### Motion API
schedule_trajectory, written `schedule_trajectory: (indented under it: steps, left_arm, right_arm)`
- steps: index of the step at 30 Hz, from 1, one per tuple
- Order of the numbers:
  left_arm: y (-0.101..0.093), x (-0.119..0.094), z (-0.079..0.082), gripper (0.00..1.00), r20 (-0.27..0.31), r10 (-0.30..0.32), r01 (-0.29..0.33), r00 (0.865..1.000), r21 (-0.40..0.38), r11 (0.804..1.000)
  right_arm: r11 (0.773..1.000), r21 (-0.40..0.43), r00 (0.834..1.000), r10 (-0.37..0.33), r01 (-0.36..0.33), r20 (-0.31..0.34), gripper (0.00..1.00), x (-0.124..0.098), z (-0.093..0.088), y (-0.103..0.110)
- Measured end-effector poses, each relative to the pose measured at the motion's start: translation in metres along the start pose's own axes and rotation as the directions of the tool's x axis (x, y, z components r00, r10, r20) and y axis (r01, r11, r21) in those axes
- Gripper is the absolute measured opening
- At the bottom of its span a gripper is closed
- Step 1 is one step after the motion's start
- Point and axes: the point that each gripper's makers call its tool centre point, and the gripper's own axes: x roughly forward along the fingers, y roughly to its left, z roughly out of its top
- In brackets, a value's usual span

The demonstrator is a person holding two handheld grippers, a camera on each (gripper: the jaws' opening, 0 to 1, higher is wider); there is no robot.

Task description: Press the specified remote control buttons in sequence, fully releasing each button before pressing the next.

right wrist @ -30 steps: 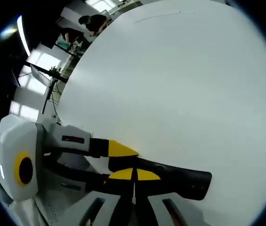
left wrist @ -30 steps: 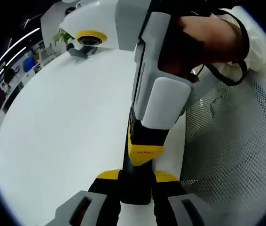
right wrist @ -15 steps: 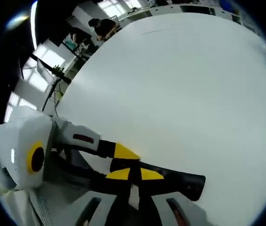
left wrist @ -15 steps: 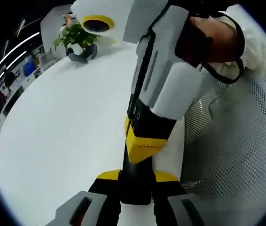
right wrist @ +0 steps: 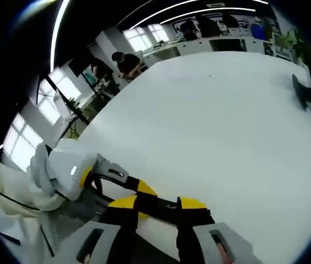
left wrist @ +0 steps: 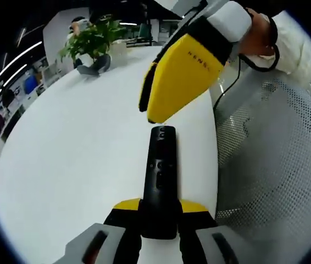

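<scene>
Bright, even light is falling from overhead ceiling strips [right wrist: 161,14] and from windows [right wrist: 34,124], washing the white table [left wrist: 78,148] almost flat with only faint shadows. Fisheye distortion is bending straight lines strongly toward the edges of both views. The right gripper [left wrist: 180,77] is looking slightly soft in the left gripper view.

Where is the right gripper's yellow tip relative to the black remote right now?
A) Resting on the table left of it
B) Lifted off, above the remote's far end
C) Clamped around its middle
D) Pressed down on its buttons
B: in the left gripper view the right gripper hangs off the remote, whose buttons show uncovered, while the left gripper clamps its near end.
</scene>
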Motion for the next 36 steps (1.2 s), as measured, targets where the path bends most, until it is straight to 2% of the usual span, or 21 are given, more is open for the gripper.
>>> schedule_trajectory:
  steps: [4,5,7,9,11,14,18,20,24,29,36]
  left_arm:
    - [0.005,0.000,0.000,0.23,-0.010,-0.020,0.020,1.000,0.017,1.000]
    - [0.007,0.000,0.000,0.23,-0.012,-0.024,0.024,1.000,0.016,1.000]
    - [0.011,-0.001,0.000,0.23,-0.025,-0.037,0.037,0.999,0.006,0.999]
    - [0.017,-0.001,-0.001,0.23,-0.042,-0.035,0.036,0.998,0.006,0.999]
    - [0.025,-0.001,-0.002,0.23,-0.058,-0.018,0.020,0.998,0.041,0.999]
    - [0.032,-0.001,-0.002,0.23,-0.061,-0.028,0.030,0.998,0.029,0.999]
    - [0.042,-0.001,-0.001,0.23,-0.068,-0.024,0.026,0.997,0.037,0.999]
    - [0.047,-0.001,-0.001,0.23,-0.075,-0.028,0.031,0.997,0.031,0.999]
    - [0.057,-0.001,-0.003,0.23,-0.093,-0.032,0.037,0.995,0.052,0.998]
    - [0.074,-0.001,-0.003,0.23,-0.109,-0.030,0.037,0.994,0.056,0.998]
    - [0.102,-0.001,0.000,0.23,-0.120,-0.013,0.021,0.993,0.064,0.998]
  right_arm:
    - [0.999,-0.027,0.997,-0.042,0.044,0.071,0.33,-0.010,0.007,-0.006]
    - [0.997,-0.043,0.992,-0.055,0.061,0.115,0.35,-0.014,0.013,-0.007]
    - [0.996,-0.060,0.988,-0.054,0.063,0.143,0.39,-0.019,0.015,-0.007]
    - [0.993,-0.082,0.977,-0.063,0.081,0.203,0.44,-0.026,0.024,-0.007]
    - [0.988,-0.104,0.964,-0.081,0.111,0.255,0.49,-0.033,0.032,-0.008]
    - [0.982,-0.117,0.941,-0.102,0.147,0.324,0.59,-0.040,0.042,-0.011]
    - [0.970,-0.133,0.929,-0.147,0.202,0.339,0.73,-0.045,0.039,-0.019]
    - [0.968,-0.134,0.929,-0.158,0.213,0.334,0.80,-0.046,0.036,-0.023]
    - [0.966,-0.103,0.918,-0.187,0.237,0.351,0.85,-0.053,0.032,-0.033]
    - [0.950,-0.096,0.905,-0.248,0.297,0.347,0.92,-0.058,0.027,-0.045]
    - [0.946,-0.099,0.912,-0.265,0.309,0.315,0.94,-0.057,0.013,-0.046]
